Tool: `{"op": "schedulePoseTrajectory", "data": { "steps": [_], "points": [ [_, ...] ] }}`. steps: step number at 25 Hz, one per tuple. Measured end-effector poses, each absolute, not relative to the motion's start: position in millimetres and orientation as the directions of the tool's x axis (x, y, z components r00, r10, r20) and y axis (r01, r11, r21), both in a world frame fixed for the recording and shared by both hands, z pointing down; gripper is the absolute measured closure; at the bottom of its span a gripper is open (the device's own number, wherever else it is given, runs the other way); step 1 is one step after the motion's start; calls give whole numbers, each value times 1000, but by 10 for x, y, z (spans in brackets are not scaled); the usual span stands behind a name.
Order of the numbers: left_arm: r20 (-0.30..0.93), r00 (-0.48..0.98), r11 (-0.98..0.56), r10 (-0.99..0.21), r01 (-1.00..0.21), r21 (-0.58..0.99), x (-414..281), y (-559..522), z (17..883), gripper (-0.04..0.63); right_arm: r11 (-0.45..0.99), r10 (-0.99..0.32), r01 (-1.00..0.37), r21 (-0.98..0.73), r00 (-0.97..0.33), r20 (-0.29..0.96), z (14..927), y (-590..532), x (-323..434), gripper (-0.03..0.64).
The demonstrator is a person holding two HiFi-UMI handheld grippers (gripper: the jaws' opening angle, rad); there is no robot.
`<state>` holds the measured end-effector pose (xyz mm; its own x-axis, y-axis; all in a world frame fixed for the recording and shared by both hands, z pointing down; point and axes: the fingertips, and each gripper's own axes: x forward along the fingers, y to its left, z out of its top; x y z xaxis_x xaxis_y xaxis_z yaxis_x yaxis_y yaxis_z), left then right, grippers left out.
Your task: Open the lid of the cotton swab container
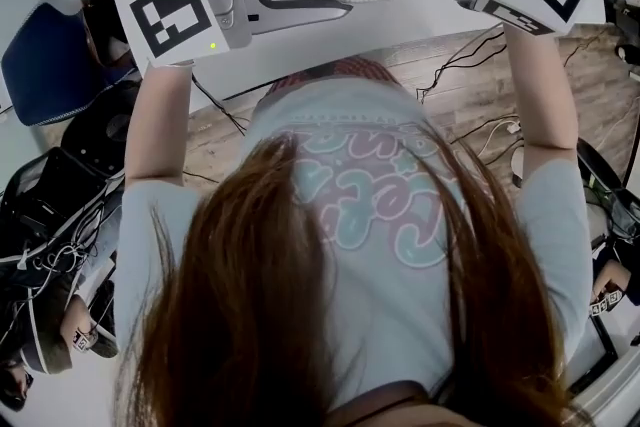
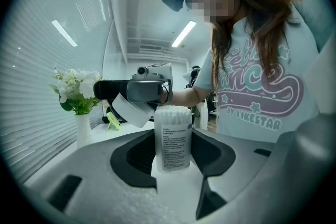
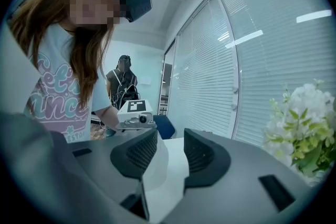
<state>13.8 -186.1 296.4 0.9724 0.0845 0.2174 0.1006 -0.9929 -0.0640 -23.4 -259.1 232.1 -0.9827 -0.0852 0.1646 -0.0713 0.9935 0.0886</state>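
Most of it is done: the container (image 2: pixel 172 139) stands upright, clamped in my left claw (image 2: pixel 172 160) over the white table (image 1: pixel 300 50), its swabs bare on top. The lid (image 3: pixel 154 170) is off, loose against one pad of my half-spread right claw (image 3: pixel 169 150). Only setting it down remains, I judge. Flowers (image 2: pixel 76 89) and blinds (image 3: pixel 262 60) stand behind.

The cotton swab container (image 2: pixel 172 136), a clear cylinder with a white printed label, stands upright, clamped between the left gripper's (image 2: pixel 172 153) pads. It is open, with packed white swab tips showing at its top. Its white lid (image 2: pixel 127 110) sits tilted just beside the container's top, between the right gripper's (image 3: pixel 168 153) parted jaws, against 1 pad.
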Motion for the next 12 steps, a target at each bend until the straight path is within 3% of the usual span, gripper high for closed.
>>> {"op": "schedulePoseTrajectory", "data": {
  "steps": [12],
  "points": [
    [222, 972, -994, 77, 92, -60, 129, -1952, 3043, 405, 990, -108, -101, 98, -992, 65, 2014, -2653, -145, 451]
  ]
}}
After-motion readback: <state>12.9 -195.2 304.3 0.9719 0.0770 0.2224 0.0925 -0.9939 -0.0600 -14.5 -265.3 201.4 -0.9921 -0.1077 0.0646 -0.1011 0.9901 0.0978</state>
